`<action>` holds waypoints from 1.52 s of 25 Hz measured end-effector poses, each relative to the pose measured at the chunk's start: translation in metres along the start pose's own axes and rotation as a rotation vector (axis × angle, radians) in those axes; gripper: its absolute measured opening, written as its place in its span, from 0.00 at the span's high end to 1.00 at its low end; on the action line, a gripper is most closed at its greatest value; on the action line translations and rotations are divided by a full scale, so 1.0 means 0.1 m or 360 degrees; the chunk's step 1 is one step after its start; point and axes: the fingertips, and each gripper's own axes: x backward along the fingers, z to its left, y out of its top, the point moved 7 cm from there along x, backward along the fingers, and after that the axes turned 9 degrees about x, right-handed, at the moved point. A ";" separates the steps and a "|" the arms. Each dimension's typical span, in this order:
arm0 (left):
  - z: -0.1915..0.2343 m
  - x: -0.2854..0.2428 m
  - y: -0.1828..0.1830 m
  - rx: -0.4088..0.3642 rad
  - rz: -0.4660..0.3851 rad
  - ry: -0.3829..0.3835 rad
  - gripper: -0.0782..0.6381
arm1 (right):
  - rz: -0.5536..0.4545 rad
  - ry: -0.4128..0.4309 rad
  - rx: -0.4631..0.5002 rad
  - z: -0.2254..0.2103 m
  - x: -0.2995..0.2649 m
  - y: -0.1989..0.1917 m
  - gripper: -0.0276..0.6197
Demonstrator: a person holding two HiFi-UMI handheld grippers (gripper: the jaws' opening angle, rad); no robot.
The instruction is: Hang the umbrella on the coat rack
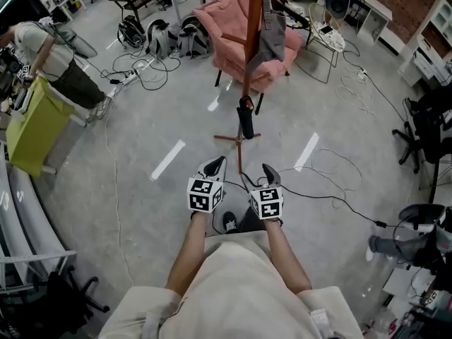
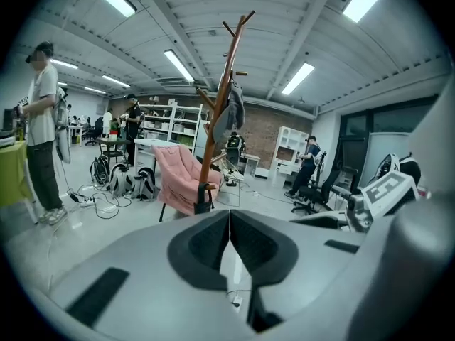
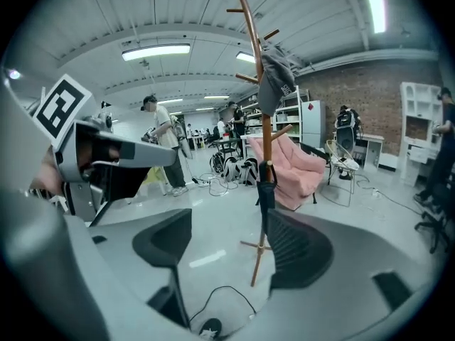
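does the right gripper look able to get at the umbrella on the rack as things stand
Probably, after a step forward. The right gripper is open and empty, and the umbrella hangs low on the coat rack straight ahead, with only bare floor and a thin cable between them.

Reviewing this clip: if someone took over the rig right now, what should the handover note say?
Left gripper: jaws together, empty.
Right gripper: jaws apart, empty.
Both are held in front of the person, short of the coat rack.
The dark umbrella hangs low on the rack's pole; a grey garment hangs higher.
Done: the hanging looks complete.
Left: probably nothing, perhaps check it sits securely.
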 end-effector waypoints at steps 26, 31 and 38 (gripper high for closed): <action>0.08 -0.14 -0.10 -0.0116 0.0075 -0.0063 0.88 | -0.0053 -0.0089 0.0016 -0.05 -0.13 0.03 0.66; 0.12 -0.13 -0.11 -0.0100 0.0087 -0.0059 0.88 | -0.0022 -0.0154 0.0043 -0.07 -0.12 -0.03 0.74; 0.10 -0.14 -0.15 -0.0112 0.0097 -0.0077 0.88 | -0.0052 -0.0234 0.0020 -0.11 -0.07 -0.07 0.88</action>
